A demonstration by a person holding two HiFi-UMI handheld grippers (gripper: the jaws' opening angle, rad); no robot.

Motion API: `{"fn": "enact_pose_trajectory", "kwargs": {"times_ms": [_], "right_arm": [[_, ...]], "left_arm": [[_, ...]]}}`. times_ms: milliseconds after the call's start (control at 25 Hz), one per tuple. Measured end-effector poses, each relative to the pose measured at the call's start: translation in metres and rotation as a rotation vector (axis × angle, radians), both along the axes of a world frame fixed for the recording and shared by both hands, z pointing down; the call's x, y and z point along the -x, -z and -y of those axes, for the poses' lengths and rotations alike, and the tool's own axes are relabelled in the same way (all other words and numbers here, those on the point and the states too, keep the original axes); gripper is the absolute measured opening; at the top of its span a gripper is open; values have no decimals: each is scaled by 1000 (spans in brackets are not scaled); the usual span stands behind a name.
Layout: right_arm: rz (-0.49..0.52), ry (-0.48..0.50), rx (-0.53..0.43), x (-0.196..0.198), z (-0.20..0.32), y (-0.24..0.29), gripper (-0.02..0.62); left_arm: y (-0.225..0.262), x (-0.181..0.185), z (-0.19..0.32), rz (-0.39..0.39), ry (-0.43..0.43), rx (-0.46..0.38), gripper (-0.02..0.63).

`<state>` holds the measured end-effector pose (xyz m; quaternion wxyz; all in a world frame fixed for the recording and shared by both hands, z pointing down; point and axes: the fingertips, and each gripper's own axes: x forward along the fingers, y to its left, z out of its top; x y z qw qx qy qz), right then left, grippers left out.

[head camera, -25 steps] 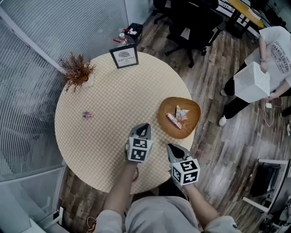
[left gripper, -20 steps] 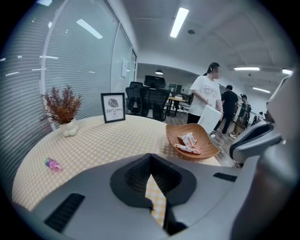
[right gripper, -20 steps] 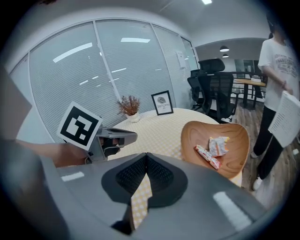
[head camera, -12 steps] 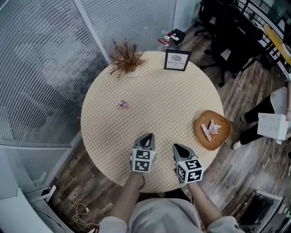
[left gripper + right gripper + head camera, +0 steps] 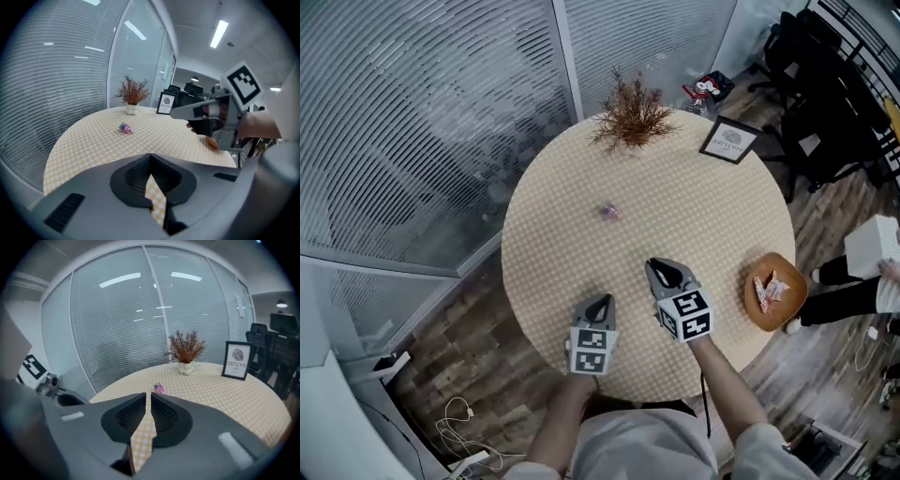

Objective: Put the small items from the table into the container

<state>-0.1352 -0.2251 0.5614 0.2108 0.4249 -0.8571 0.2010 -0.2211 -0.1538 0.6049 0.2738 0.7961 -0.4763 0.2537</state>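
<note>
- Now left gripper (image 5: 601,302) and right gripper (image 5: 660,269) hover over the table (image 5: 703,206), jaws closed, empty.
- Pink sweet (image 5: 611,211) lies well apart from bowl (image 5: 779,317).

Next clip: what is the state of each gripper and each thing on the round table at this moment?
left gripper: shut, empty.
right gripper: shut, empty.
purple item: lying loose on the table, not yet in the container.
wooden bowl: near the table's edge, holding a few wrapped items.
picture frame: standing upright.
dried plant: upright.
</note>
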Motion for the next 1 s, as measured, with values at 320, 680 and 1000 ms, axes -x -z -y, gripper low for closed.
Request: {"fn": "enact_pose_trajectory", "kwargs": {"times_ms": [320, 680, 1000], "right_arm": [[-109, 148, -9, 61, 71, -41, 172], [-251, 175, 72, 88, 154, -118, 242], [-391, 186, 154, 93, 171, -166, 217]], "left_arm": [[6, 20, -7, -20, -6, -9, 3], [1, 60, 3, -38, 70, 1, 3], [-7, 91, -3, -13, 129, 24, 3]]}}
